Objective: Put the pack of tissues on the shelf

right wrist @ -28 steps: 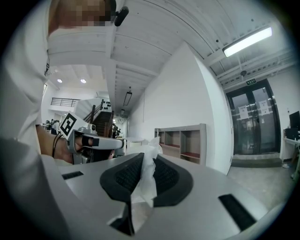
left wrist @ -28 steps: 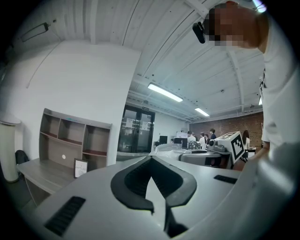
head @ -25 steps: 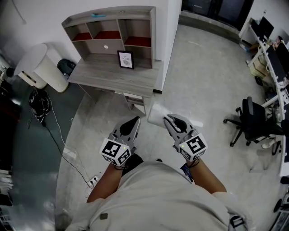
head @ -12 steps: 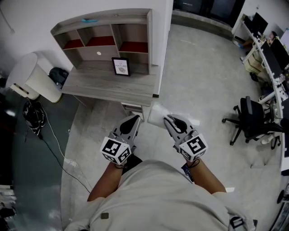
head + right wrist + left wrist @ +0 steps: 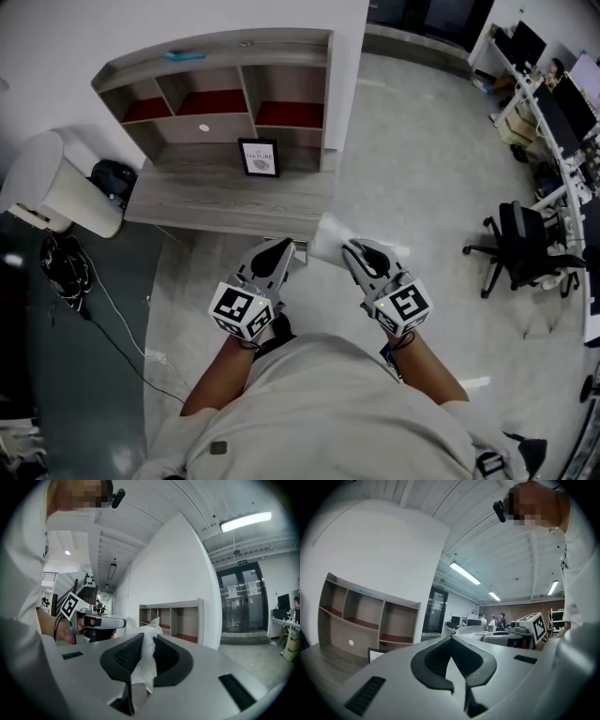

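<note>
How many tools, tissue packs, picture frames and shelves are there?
Tools: 2, the left tool and the right tool
Pack of tissues: 1
Picture frame: 1
Shelf: 1
Total: 5

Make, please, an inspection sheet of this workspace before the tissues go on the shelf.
Surface: grey wooden desk, mostly bare.
Job's things: pack of tissues in the right gripper; shelf compartments look empty.
Clutter: picture frame upright on the desk; small teal item on the shelf top.
Grippers: right gripper shut on the pack; left gripper shut, nothing between.
Cables: black cables on the floor, left of the desk.
Surroundings: white appliance, office chair, desks with monitors.
</note>
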The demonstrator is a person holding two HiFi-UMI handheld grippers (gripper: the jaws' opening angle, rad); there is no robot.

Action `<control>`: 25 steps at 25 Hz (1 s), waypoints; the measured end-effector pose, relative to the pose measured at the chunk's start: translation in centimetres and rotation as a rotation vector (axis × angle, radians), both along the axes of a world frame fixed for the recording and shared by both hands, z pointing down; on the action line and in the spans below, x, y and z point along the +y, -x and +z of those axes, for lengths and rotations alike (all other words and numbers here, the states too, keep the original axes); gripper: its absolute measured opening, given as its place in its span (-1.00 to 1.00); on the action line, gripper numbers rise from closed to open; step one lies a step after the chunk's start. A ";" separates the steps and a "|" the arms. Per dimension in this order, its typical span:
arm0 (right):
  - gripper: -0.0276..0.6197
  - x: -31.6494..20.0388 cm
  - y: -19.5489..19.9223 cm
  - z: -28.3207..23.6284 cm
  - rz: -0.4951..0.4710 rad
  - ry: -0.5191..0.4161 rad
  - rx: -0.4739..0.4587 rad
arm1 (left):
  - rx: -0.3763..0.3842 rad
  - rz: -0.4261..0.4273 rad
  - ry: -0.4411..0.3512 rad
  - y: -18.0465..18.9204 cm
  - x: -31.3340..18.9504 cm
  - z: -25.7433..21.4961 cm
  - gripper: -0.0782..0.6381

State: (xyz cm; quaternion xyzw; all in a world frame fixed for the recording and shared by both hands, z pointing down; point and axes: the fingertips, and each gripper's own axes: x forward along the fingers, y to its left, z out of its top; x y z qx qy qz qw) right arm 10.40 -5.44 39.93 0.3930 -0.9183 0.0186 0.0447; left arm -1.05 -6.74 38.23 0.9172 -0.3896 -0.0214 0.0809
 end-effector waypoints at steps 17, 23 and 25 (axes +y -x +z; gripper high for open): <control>-0.71 -8.7 12.1 -0.4 0.103 0.004 0.020 | 0.001 0.106 0.006 12.8 -7.8 0.0 -0.74; -0.71 -9.9 14.4 0.5 0.097 0.019 0.034 | 0.007 0.088 0.005 15.7 -9.2 0.3 -0.74; -0.71 -10.1 14.9 0.8 0.093 0.024 0.035 | 0.007 0.084 0.009 16.2 -9.4 0.4 -0.74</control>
